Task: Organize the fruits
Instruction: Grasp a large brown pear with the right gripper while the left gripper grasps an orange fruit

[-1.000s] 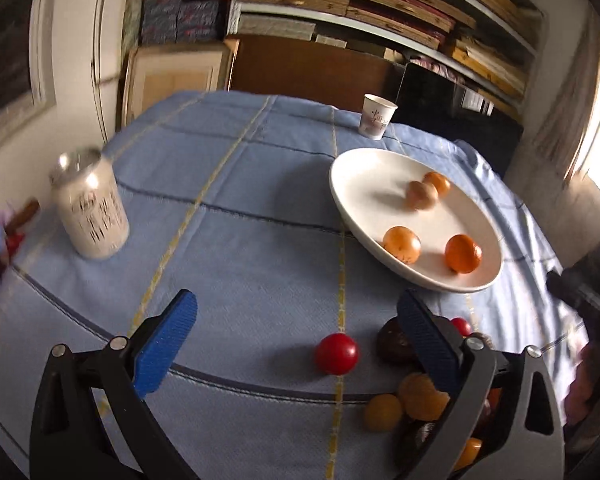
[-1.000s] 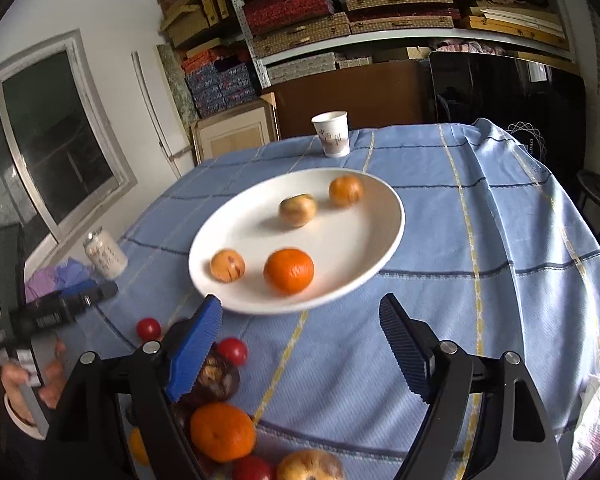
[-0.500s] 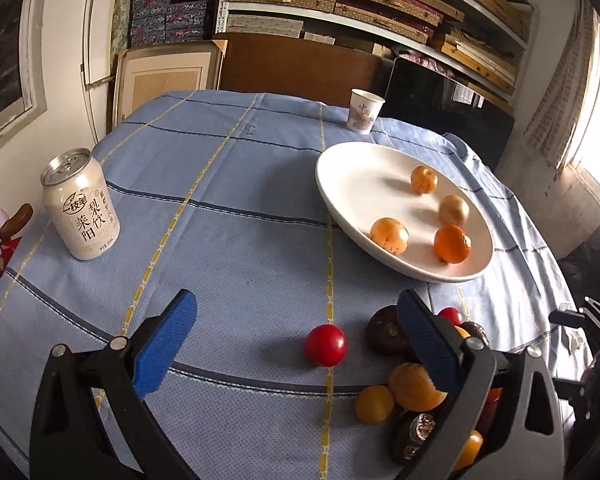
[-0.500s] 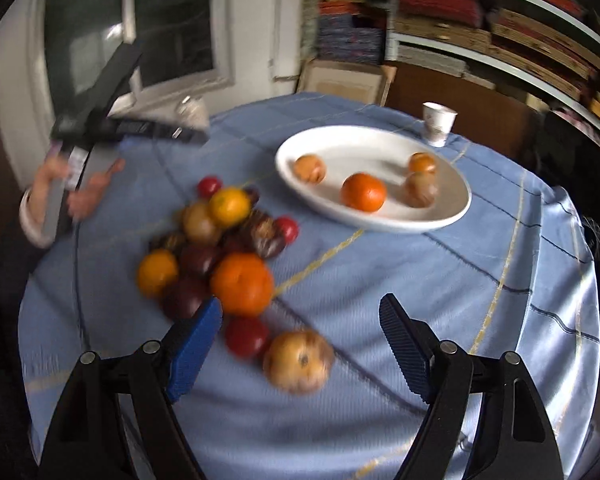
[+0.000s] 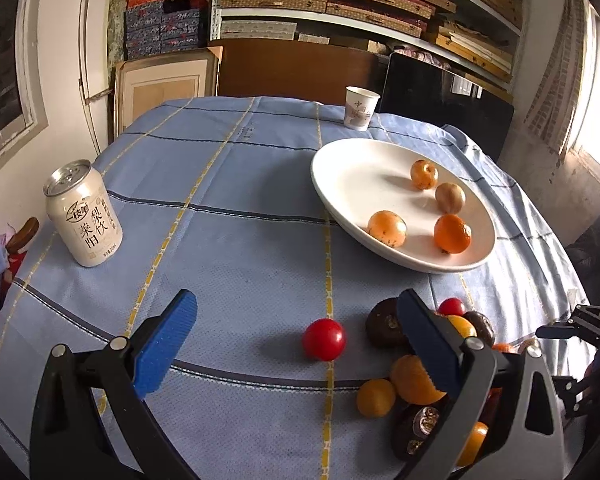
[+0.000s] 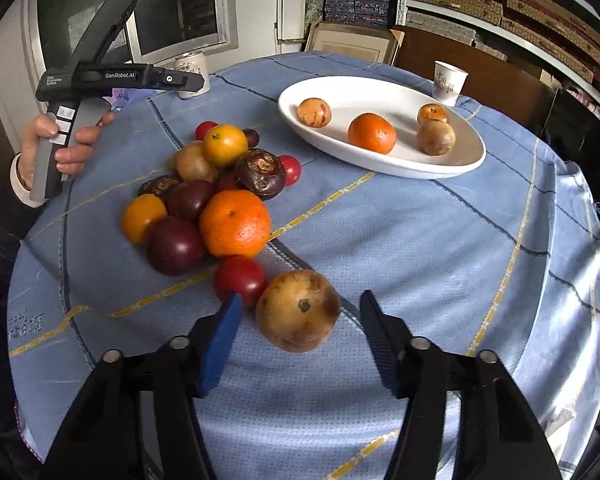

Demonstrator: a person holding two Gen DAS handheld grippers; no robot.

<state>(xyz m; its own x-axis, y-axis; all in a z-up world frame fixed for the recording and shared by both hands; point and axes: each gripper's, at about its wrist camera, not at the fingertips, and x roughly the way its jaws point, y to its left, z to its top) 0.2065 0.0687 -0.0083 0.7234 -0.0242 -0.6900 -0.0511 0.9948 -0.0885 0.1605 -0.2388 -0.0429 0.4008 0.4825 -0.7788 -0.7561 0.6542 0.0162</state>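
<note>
While right gripper (image 6: 300, 330) closes, brown fruit (image 6: 298, 310) between jaws, untouched

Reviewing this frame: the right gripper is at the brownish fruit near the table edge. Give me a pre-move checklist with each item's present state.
1. Brownish fruit lies between the right gripper's fingers: ok.
2. Pads pressing on it: not ok; the jaws are closing, with gaps on both sides.
3. Neighbouring red fruit clear of the blue finger: cannot tell; they look very close.
4. Free room on the white plate: ok; four fruits, bare space left.
5. Left gripper out of the way: ok; open, holding nothing, the lone red fruit ahead of it.
</note>
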